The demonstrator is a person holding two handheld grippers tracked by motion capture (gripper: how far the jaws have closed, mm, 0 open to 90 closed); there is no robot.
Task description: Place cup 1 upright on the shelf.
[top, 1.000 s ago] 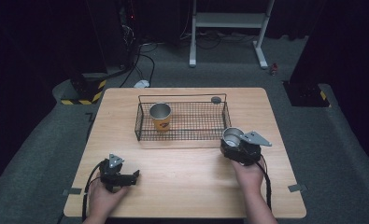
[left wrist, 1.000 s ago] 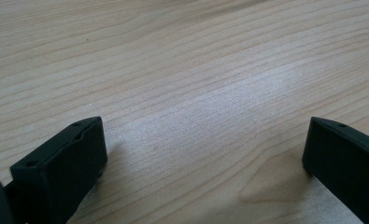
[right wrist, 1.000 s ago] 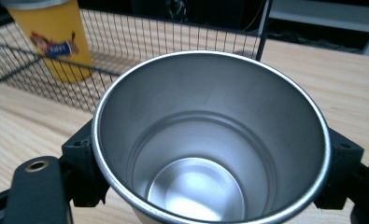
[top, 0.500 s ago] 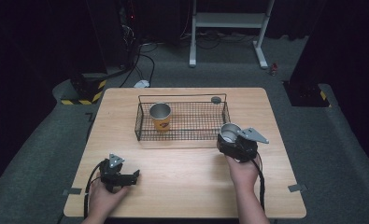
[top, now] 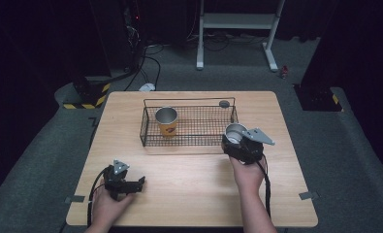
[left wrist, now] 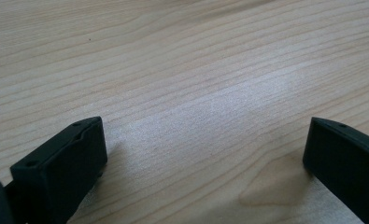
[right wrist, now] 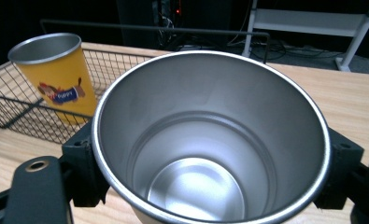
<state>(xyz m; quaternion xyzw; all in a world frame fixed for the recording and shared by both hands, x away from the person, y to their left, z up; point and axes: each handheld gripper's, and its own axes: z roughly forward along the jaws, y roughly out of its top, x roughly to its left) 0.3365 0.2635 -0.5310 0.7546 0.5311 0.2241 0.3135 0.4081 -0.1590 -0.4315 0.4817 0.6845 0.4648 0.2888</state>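
My right gripper (top: 237, 138) is shut on a steel cup (top: 235, 132), held upright at the right front corner of the black wire basket (top: 148, 128). In the right gripper view the steel cup (right wrist: 210, 140) shows its empty shiny inside, with a jaw on each side. A yellow cup (top: 166, 121) with a dog picture stands upright inside the basket at its left; it appears as the yellow cup (right wrist: 53, 74) behind the mesh. My left gripper (top: 139, 183) rests open on the table near the front left, its fingers (left wrist: 65, 163) wide apart over bare wood.
A small dark round object (top: 224, 103) lies by the basket's back right corner. The wooden table (top: 194, 194) has free room across its front middle. Beyond the table are cables, a white stand and a striped block on the floor.
My right gripper has carried the steel cup a little left and forward, closer to the basket's right front corner. The left gripper has stayed in place.
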